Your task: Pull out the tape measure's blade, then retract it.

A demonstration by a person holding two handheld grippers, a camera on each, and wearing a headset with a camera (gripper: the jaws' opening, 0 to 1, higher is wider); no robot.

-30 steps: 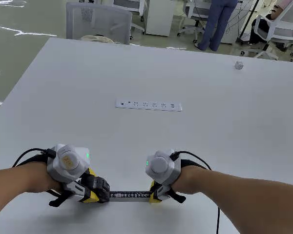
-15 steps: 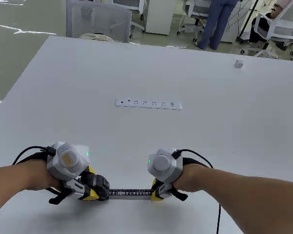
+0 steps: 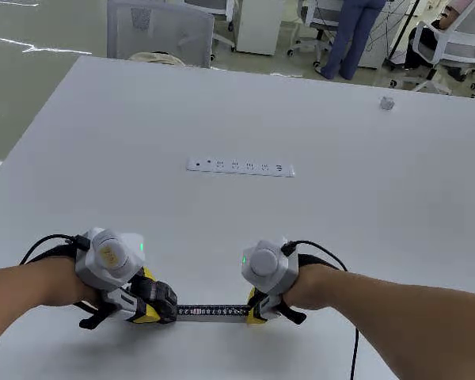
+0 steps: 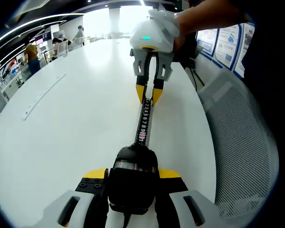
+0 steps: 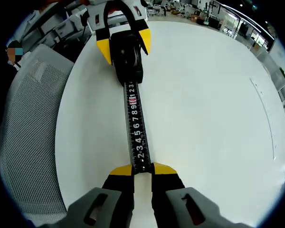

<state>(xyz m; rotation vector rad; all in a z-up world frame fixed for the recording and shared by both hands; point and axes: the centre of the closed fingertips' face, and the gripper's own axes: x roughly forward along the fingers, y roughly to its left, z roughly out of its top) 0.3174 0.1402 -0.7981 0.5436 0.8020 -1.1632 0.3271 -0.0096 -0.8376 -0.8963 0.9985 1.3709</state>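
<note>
I have the tape measure's case [image 4: 133,178] clamped between the jaws of my left gripper [image 3: 150,305]. My right gripper [image 5: 142,169] is pinched shut on the hook end of the blade [image 5: 135,128]. Both sit on the white table [image 3: 340,198], on my side of the power strip [image 3: 240,168] and well apart from it, close to the table's near edge.

Over the last second my right gripper has slid a little farther to my right, away from the case, while my left gripper has held its place under the strip's left end. The stretch of blade between the two has grown slightly. The whole head view has also drifted a touch, so I judge the growth by the gap between the grippers. By my reading the pull-out is still under way but only a short length is out: in the right gripper view the numerals run from 1 at my jaws to just past the red 10 near the case.

The blade's long axis runs left to right, roughly parallel to the power strip. Its hook end points to my right and its numerals climb toward the case on my left. It lies flat with the printed face up and looks straight and taut. I cannot tell whether it rests on the table or hangs just above it.
</note>
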